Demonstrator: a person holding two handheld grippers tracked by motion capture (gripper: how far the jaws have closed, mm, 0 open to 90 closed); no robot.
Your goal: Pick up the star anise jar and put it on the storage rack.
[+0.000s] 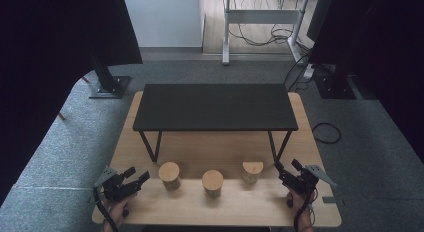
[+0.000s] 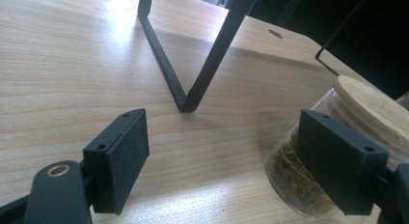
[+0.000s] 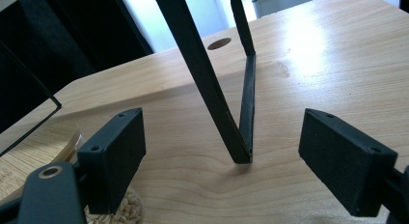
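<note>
You had three small clear cylindrical jars with round wooden lids standing upright in a row along the near part of the light wooden table. The left jar (image 1: 169,175) held something brown and stringy and stood nearest your left gripper. The middle jar (image 1: 212,183) sat slightly closer to you, well apart from both neighbours. The right jar (image 1: 252,171) held pale, grain-like pieces and stood just beside your right gripper.

Three jars are set in a row on the table (image 1: 150,212); the left jar (image 1: 169,175), the middle jar (image 1: 212,183) and the right jar (image 1: 252,172) are placed before the raised shelf (image 1: 215,107); the left gripper (image 1: 134,176) is held left of the row, the right gripper (image 1: 287,168) right of it.
</note>
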